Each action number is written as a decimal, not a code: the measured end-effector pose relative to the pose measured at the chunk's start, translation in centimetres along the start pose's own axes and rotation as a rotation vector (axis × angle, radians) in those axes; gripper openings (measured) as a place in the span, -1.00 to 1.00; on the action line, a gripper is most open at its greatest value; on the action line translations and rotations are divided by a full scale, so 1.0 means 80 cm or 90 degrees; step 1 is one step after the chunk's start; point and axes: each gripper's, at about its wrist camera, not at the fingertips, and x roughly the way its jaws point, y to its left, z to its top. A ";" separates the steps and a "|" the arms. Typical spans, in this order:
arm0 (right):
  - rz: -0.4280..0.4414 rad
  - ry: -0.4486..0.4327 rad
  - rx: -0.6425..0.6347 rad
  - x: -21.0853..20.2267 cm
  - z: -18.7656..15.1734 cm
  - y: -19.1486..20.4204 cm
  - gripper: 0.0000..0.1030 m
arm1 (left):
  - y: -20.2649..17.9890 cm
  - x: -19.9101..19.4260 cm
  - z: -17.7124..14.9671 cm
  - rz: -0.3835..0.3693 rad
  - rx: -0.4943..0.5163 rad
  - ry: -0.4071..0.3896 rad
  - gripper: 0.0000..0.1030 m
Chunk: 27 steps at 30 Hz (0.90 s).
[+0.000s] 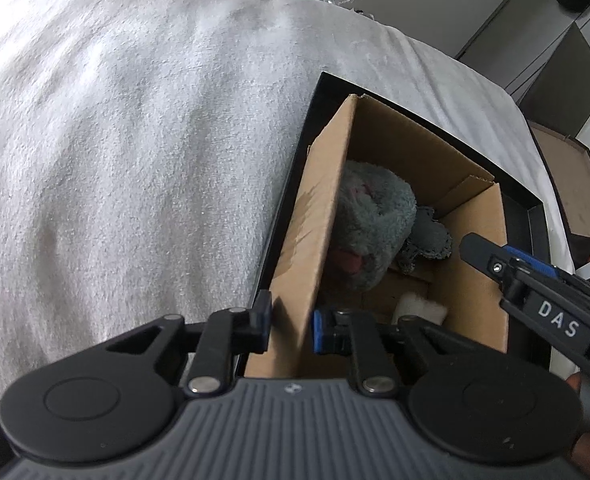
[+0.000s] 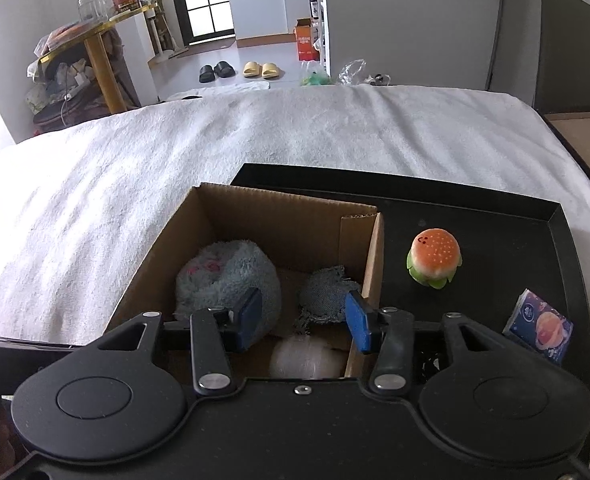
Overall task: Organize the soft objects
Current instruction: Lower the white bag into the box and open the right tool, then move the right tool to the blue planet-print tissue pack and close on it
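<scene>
Left wrist view first. The left gripper (image 1: 291, 326) sits at six o'clock, jaws clenched on the near wall of the cardboard box (image 1: 471, 292): one finger outside the wall, the blue-padded one inside, the cardboard pinched between them. The box stands in a black tray (image 1: 533, 210), and the tray lies on a white blanket (image 1: 135, 140) that fills everything from seven round to one o'clock. Inside the box, a grey-green plush (image 1: 369, 220) with pink patches leans against the left wall. Just beside it at three o'clock lies a grey cloth (image 1: 431, 238). Down at the box floor, toward five o'clock of the plush, a white fuzzy thing (image 1: 419, 308) pokes into sight. The right gripper (image 1: 483, 254) comes in from four o'clock over the box's right wall; how its jaws stand cannot be told from here.

Now the right wrist view. The right gripper (image 2: 305, 318) hangs over the open box (image 2: 287, 216), jaws parted with nothing between the blue pads. Below them: the plush (image 2: 223, 276) at nine o'clock, the cloth (image 2: 327, 292) at one o'clock, the white thing (image 2: 307, 360) at six. Outside the box, on the tray (image 2: 495, 208), a burger toy (image 2: 434, 254) stands upright at two o'clock of the gripper. A small printed packet (image 2: 539, 330) lies at three o'clock, near the tray's right rim. The blanket (image 2: 175, 152) stretches away toward twelve.
</scene>
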 end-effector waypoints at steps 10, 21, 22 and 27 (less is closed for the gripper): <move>-0.010 -0.018 0.028 -0.024 0.000 -0.026 -0.09 | -0.011 -0.007 0.002 0.032 0.016 -0.007 -0.57; -0.020 -0.014 0.056 -0.034 -0.006 -0.072 -0.09 | -0.029 -0.015 0.002 0.062 0.033 -0.007 -0.15; -0.022 -0.013 0.058 -0.034 -0.007 -0.076 -0.09 | -0.031 -0.015 0.002 0.064 0.033 -0.007 -0.13; -0.039 -0.008 0.071 -0.033 -0.013 -0.103 -0.07 | -0.044 -0.015 0.003 0.080 0.043 -0.011 0.00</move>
